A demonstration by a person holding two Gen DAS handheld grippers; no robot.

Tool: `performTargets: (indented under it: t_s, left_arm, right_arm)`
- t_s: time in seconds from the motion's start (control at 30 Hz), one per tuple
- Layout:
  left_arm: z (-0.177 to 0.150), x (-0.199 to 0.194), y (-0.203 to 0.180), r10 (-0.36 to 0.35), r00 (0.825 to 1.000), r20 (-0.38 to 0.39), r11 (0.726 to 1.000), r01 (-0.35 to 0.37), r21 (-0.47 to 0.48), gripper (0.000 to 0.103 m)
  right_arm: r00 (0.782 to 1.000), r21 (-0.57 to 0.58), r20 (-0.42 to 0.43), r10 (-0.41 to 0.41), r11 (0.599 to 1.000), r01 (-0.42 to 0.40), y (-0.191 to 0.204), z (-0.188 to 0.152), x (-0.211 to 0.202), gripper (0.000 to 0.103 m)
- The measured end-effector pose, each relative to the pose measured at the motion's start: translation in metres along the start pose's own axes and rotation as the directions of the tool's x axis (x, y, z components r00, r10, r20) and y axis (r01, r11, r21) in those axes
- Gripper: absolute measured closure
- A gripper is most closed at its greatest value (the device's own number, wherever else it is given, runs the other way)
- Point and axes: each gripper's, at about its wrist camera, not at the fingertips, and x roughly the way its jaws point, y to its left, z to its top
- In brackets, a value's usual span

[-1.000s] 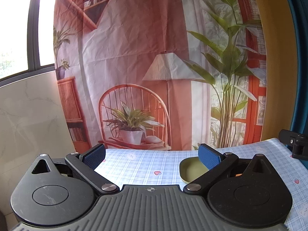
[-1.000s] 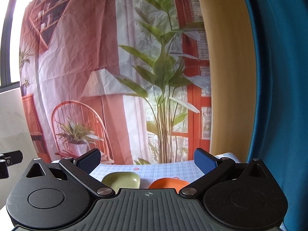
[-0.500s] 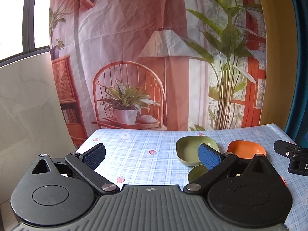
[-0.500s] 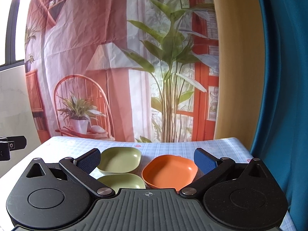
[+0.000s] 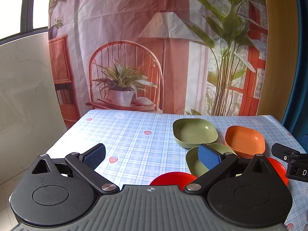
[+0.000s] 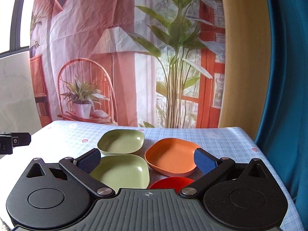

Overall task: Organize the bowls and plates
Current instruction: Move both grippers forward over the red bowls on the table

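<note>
1. Left wrist view: your left gripper (image 5: 152, 155) hangs above the near part of the table (image 5: 125, 134), fingers spread wide and holding nothing. That suits an approach, I judge, since nothing is picked yet.
2. The dishes sit grouped at the right of this view: a far green bowl (image 5: 194, 134), an orange bowl (image 5: 244, 140) just beside it, a near green bowl (image 5: 194, 163) partly hidden by your right-hand finger, and a red plate (image 5: 171, 178) at the gripper's body. More red shows at the right edge, but you cannot tell whether it is a second plate.
3. Part of your right gripper (image 5: 288, 161) juts in at the right, near the orange bowl.
4. The bowls are rounded squares with smooth, matte walls, probably light plastic, so they should nest. The cloth is a glossy blue check with small strawberry prints.
5. Right wrist view: your right gripper (image 6: 147, 160) is likewise wide open and empty, framing the near green bowl (image 6: 123, 173) and the orange bowl (image 6: 171, 160), which nearly touch.
6. The far green bowl (image 6: 121, 141) lies behind them; the red plate (image 6: 171, 182) peeks out just under the gripper, flat and shiny.
7. Nothing is stacked yet; the two green bowls, same shape, look the natural first pair.
</note>
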Motion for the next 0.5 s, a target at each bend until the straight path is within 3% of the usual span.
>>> performTargets:
  t_s: [0.2, 0.5]
  left_arm:
    - [-0.012, 0.006, 0.008, -0.009, 1.000, -0.017, 1.000, 0.009, -0.014, 0.000]
    - [-0.034, 0.022, 0.010, -0.047, 0.993, -0.108, 0.998, 0.043, -0.039, 0.002]
  right_arm:
    - [0.999, 0.033, -0.034, 0.020, 0.999, -0.019, -0.001, -0.013, 0.007, 0.000]
    - [0.988, 0.024, -0.140, 0.060, 0.998, -0.057, 0.006, -0.036, 0.025, 0.000]
